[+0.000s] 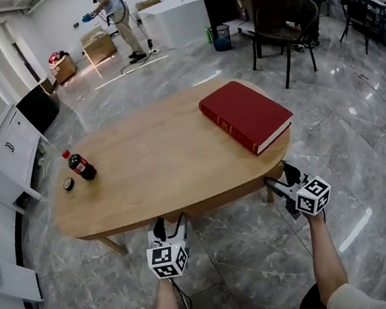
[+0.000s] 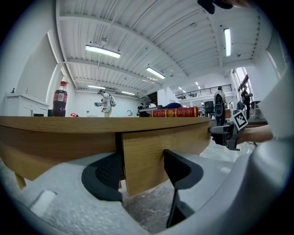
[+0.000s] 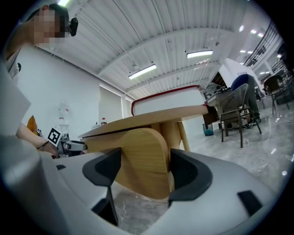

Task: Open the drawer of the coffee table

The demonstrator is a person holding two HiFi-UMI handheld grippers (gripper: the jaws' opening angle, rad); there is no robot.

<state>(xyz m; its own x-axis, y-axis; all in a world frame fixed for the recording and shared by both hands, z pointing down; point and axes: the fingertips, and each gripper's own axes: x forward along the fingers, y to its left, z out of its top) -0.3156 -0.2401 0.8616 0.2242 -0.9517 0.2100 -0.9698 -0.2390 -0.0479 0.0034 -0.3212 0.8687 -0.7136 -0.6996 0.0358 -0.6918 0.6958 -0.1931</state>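
The oval wooden coffee table (image 1: 158, 154) has a drawer front (image 1: 229, 198) tucked under its near rim. My left gripper (image 1: 169, 222) is at the near edge. In the left gripper view the left gripper (image 2: 142, 172) stands open, and the drawer front's left end (image 2: 147, 156) fills the gap between its black pads (image 2: 103, 176). My right gripper (image 1: 281, 177) is at the table's right end. There the right gripper (image 3: 144, 172) is open around the drawer's rounded end panel (image 3: 144, 160), with the pads close beside the wood.
A red book (image 1: 245, 115) lies on the table's right part; a cola bottle (image 1: 80, 165) and a loose cap (image 1: 68, 184) are at its left. A white cabinet (image 1: 6, 154) stands to the left and a dark chair (image 1: 285, 18) behind. A person (image 1: 118, 13) stands far back.
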